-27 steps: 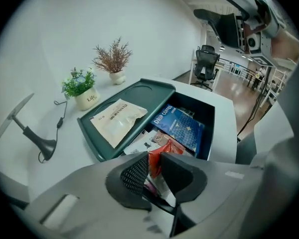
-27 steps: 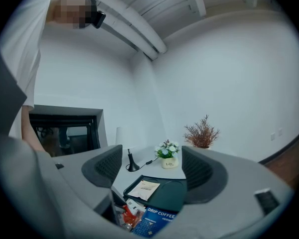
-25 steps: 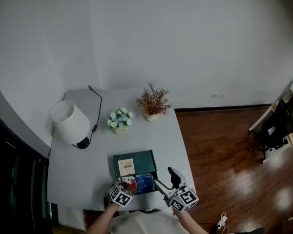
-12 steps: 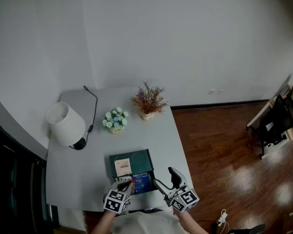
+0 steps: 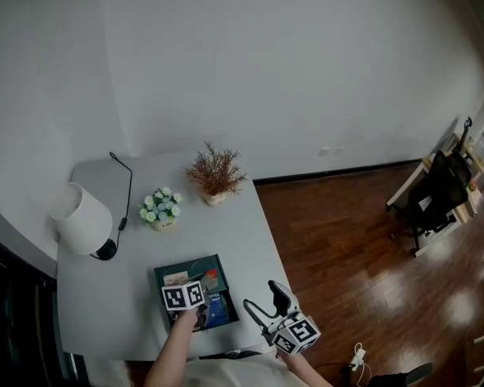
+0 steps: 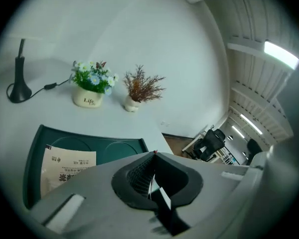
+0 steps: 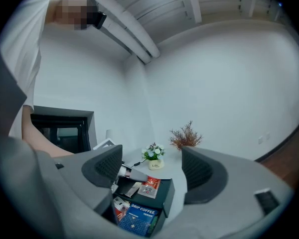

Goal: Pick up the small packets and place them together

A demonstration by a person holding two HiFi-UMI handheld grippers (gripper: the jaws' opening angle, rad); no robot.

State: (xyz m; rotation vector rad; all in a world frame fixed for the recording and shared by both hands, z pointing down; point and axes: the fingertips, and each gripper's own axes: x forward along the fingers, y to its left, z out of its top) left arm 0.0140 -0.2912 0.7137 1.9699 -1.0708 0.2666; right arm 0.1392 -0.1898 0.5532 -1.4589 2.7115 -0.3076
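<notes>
The left gripper [image 6: 152, 174] is clamped tight on a thin red packet [image 7: 150, 185], which is held just over the green tray [image 6: 114, 151]. A beige packet [image 6: 65, 166] is laid flat in that tray, and a blue drip-coffee packet [image 7: 137, 218] is seen at its near end. The right gripper [image 7: 152, 168] is held wide open beside the tray, nothing pinched.

The floor [image 5: 347, 240] at the frame's right is glossy brown wood, the table [image 5: 234, 232] matt pale grey, the tray [image 6: 114, 147] smooth dark-green plastic, the beige packet [image 6: 65, 166] matt paper, the red packet [image 7: 149, 185] and the blue drip-coffee packet [image 7: 137, 218] shiny film, and the lampshade [image 5: 79, 220] matt white.
</notes>
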